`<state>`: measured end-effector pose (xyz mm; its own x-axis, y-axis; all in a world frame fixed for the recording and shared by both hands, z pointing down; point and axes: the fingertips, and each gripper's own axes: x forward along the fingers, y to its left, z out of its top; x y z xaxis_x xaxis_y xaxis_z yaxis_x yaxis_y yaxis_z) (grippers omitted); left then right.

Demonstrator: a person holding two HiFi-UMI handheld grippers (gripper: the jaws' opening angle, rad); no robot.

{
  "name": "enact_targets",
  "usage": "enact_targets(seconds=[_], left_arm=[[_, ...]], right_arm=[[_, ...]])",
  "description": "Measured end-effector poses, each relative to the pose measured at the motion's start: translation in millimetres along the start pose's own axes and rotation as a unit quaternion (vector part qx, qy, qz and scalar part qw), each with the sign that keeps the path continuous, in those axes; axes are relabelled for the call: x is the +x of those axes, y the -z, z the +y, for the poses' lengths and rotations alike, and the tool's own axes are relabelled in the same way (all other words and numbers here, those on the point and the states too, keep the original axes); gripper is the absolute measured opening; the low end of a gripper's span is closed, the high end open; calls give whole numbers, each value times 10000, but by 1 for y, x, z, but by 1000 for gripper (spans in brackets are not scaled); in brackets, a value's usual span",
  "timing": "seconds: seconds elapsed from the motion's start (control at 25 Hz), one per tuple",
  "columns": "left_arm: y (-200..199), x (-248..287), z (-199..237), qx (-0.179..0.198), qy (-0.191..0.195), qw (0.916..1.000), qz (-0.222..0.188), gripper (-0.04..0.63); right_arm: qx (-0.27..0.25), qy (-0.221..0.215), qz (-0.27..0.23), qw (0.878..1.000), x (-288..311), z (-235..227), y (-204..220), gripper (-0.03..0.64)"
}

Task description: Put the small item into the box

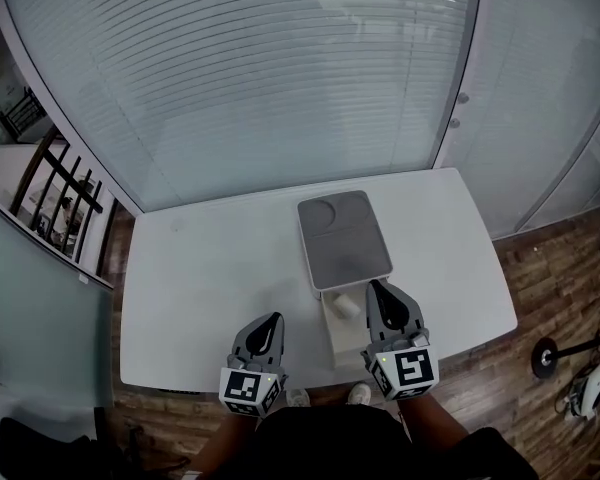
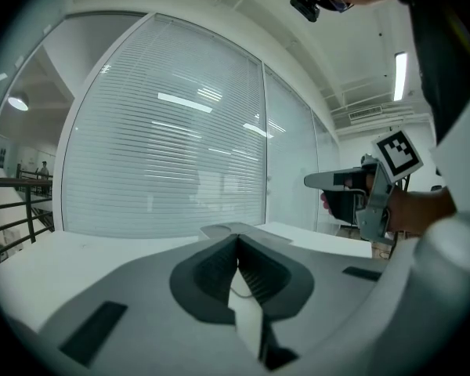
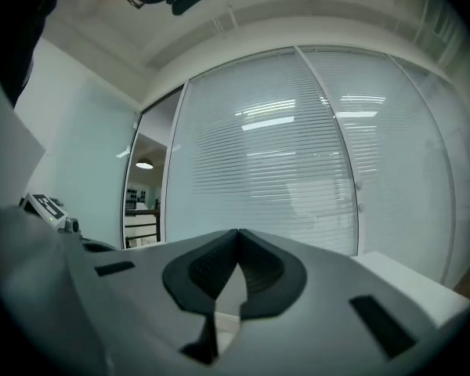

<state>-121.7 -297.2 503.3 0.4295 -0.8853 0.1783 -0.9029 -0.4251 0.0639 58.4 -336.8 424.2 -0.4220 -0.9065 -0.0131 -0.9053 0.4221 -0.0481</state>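
Observation:
In the head view a white open box [image 1: 338,340] stands at the near edge of the white table [image 1: 200,288], with its grey lid [image 1: 343,240] lying flat behind it. A small white item [image 1: 347,306] appears to lie inside the box, at its far end. My right gripper [image 1: 374,286] hovers just right of the item, its jaws together with nothing between them; the right gripper view shows the same shut tips [image 3: 238,233]. My left gripper [image 1: 276,318] hangs left of the box, shut and holding nothing [image 2: 236,238].
A glass wall with blinds [image 1: 280,78] runs behind the table. Wooden floor [image 1: 570,268] lies to the right, with a black stand base [image 1: 547,358] on it. A dark railing [image 1: 60,193] is at the far left. The person's shoes [image 1: 325,396] show under the table's near edge.

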Motion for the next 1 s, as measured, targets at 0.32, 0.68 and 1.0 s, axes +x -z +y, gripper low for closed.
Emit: enact_targets(seconds=[0.32,0.68,1.0], left_arm=[[-20,0,1,-59,-94,9996,-248,11],[-14,4,-10,14,75,9998,-162,11],[-15,6,-12,34,43,9999,-162,11]], right_arm=[[163,-133,-68,9998,-5,4,1,5],[-117,-77,168,9998,-12,-1,15,3],[12,-66,281,9996,-9,-4,18,3]])
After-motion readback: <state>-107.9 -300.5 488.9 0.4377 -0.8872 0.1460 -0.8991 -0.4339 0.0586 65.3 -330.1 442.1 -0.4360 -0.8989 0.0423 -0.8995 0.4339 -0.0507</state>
